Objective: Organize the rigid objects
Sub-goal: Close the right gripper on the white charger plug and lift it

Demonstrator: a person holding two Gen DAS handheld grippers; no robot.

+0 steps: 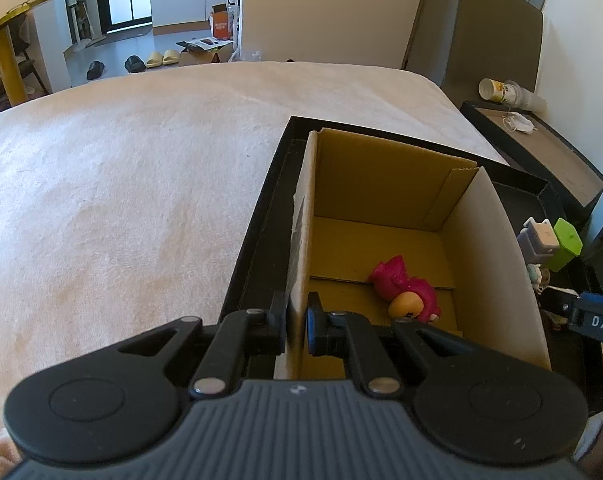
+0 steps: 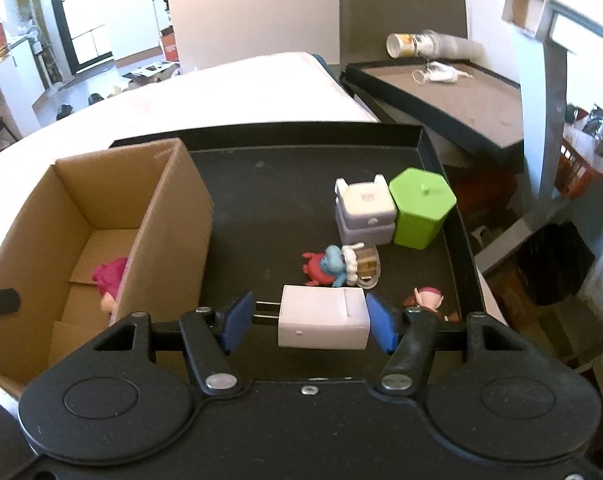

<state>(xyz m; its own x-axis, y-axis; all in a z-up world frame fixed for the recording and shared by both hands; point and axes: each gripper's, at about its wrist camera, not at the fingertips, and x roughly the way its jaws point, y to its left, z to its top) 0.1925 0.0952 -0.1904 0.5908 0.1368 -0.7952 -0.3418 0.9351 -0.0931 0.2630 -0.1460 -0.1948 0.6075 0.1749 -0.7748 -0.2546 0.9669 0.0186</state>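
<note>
**Already gripped: charger must travel left, over the box wall**

Crosswise between the right gripper (image 2: 308,319) pads lies the white charger (image 2: 323,317), clamped at prongs and far end, its long axis running pad to pad. The cardboard box (image 2: 169,216) stands just left on the black tray (image 2: 433,148); its near wall is the barrier. The left gripper (image 1: 297,322) pinches the box's opposite wall. A pink toy (image 1: 407,290) lies inside. Figurines (image 2: 337,266), a green container (image 2: 421,208) and a grey case (image 2: 365,212) sit beyond.
</note>
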